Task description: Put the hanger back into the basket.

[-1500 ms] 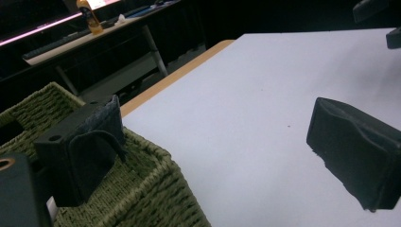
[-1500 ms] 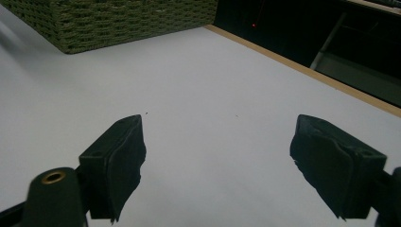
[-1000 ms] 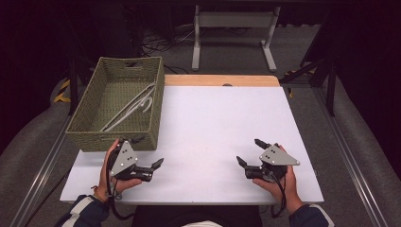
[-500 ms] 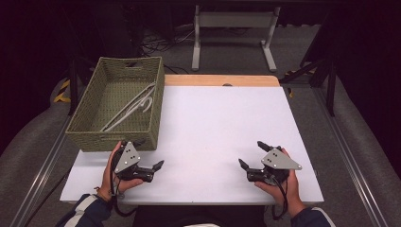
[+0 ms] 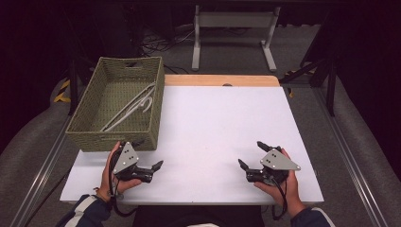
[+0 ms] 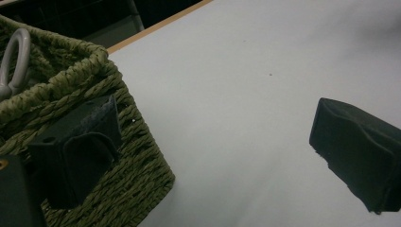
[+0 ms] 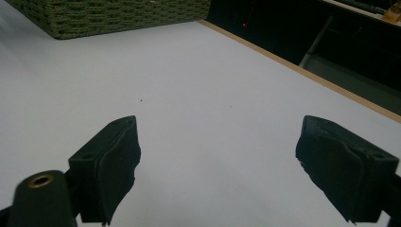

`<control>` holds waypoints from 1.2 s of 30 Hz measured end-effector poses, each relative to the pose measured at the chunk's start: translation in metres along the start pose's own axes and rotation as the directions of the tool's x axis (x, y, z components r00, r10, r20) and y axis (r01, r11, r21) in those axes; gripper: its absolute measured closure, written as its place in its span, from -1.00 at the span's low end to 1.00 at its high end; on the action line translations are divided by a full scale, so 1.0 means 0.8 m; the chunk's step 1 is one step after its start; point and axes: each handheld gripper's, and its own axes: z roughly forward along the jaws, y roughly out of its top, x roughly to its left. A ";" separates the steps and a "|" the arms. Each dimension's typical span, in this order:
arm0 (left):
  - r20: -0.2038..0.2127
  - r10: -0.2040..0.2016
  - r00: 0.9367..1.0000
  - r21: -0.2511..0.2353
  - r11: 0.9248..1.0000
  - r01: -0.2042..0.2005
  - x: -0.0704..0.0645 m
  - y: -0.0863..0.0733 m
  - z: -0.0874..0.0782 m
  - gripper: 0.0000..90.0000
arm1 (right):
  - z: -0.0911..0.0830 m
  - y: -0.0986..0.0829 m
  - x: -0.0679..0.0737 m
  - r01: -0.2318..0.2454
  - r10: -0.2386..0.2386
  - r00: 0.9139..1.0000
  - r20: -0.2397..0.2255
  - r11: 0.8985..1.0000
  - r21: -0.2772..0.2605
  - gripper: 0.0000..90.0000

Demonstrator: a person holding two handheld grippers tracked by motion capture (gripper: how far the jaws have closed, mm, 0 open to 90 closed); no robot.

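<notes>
The left gripper (image 5: pixel 149 158) rested low on the white table (image 5: pixel 217 127) at its near left, held in the person's left hand (image 5: pixel 111 172), with its jaws spread wide and nothing between them. One jaw lay right against the near corner of the woven green basket (image 5: pixel 90 137); in the left gripper view that corner of the basket (image 6: pixel 137 156) sat directly behind the jaw, and whether the two touched could not be told. The other jaw stood out over bare tabletop.

Inside the basket, beyond the left jaws, lay a white hanger (image 5: pixel 130 106), its curved hook (image 6: pixel 12 59) peeking over the rim.

The right gripper (image 5: pixel 257 156) sat at the near right in the right hand (image 5: pixel 283 184), well apart from the left one, its jaws likewise released and empty. Between and ahead of those jaws (image 7: pixel 217 161) stretched plain white surface; the basket's wall (image 7: pixel 108 16) stood far off beyond the left-hand jaw, and the table's wooden edge (image 7: pixel 302 71) ran past the other. Nothing stood between either pair of jaws and the open table.
</notes>
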 end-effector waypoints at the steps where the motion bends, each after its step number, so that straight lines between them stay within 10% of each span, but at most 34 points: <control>1: -0.005 0.001 1.000 -0.001 1.000 -0.001 -0.001 0.000 -0.001 -0.92 | 0.000 0.000 0.002 0.003 -0.003 1.000 0.003 1.000 0.004 -0.68; 36: -0.025 -0.036 0.999 0.055 0.998 0.037 0.005 -0.011 0.010 -0.92 | 0.019 -0.005 -0.003 0.009 -0.009 1.000 -0.021 0.999 0.035 -0.67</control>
